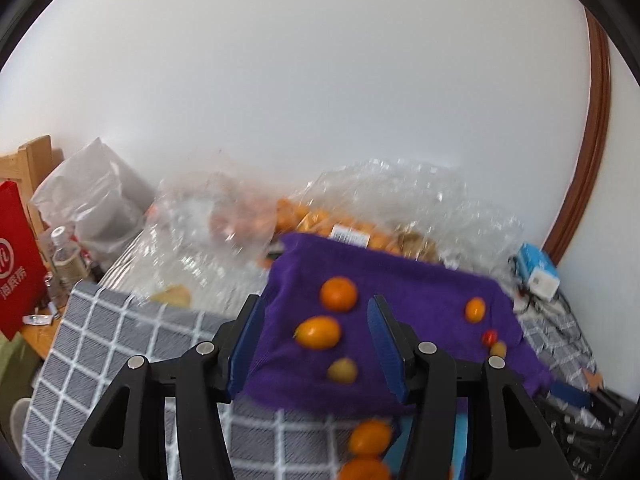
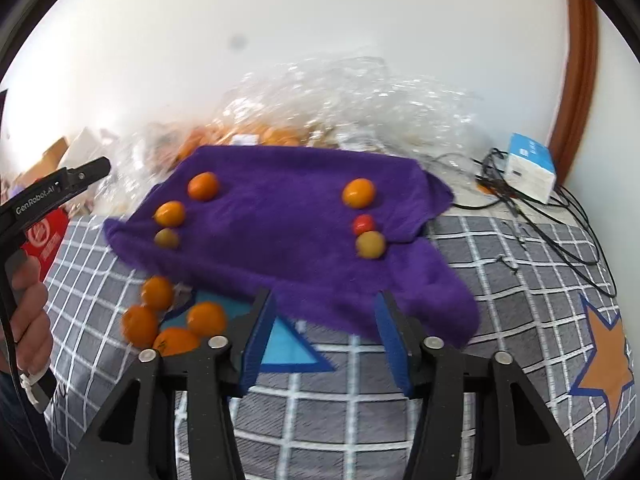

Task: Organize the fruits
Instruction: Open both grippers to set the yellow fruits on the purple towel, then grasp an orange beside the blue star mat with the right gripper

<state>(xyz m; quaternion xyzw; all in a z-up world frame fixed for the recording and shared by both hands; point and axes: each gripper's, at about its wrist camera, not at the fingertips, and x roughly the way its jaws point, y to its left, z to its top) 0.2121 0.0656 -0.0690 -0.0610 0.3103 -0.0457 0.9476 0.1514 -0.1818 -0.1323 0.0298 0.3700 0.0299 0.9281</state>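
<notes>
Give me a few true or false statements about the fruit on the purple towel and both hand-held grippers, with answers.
1. Six fruits lie on the purple fleece towel. True.
2. The small red tomato sits in the left-hand group. False: it is in the right-hand group, beside the pale yellow round fruit.
3. The right hand-held gripper is open and holds nothing. True.
4. The left hand-held gripper is clamped on an orange. False: it is open and empty.
5. The loose pile of oranges lies on the grey checked cloth. True.

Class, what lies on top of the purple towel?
Six small fruits lie on the purple towel: three on its left side, three on its right, one a red tomato. Whatever is underneath is hidden.
</notes>
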